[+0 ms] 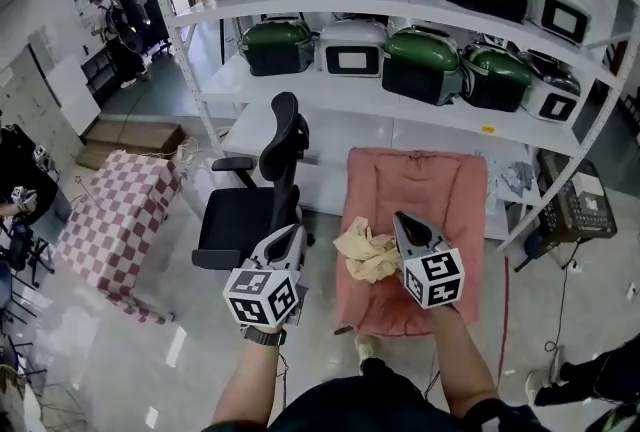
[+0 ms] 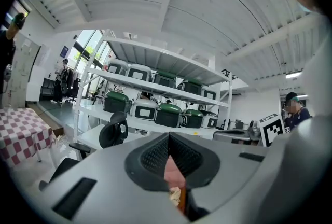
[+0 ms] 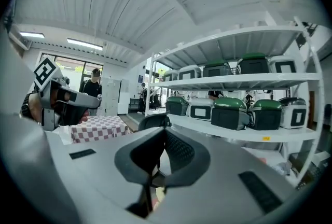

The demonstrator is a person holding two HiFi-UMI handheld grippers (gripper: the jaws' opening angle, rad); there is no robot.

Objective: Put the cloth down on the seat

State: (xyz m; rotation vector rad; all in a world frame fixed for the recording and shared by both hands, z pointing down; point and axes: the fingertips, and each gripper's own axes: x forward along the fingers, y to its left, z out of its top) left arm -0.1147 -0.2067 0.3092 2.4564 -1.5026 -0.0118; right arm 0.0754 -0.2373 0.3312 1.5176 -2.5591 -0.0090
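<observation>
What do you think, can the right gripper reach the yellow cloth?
Probably yes: the cloth lies uncovered on the pink seat, near the shut right gripper, with nothing between them.

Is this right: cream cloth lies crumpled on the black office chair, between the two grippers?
No. The cloth lies crumpled on the pink seat, not on the black office chair, between the left gripper and right gripper. The head view shows it.
</observation>
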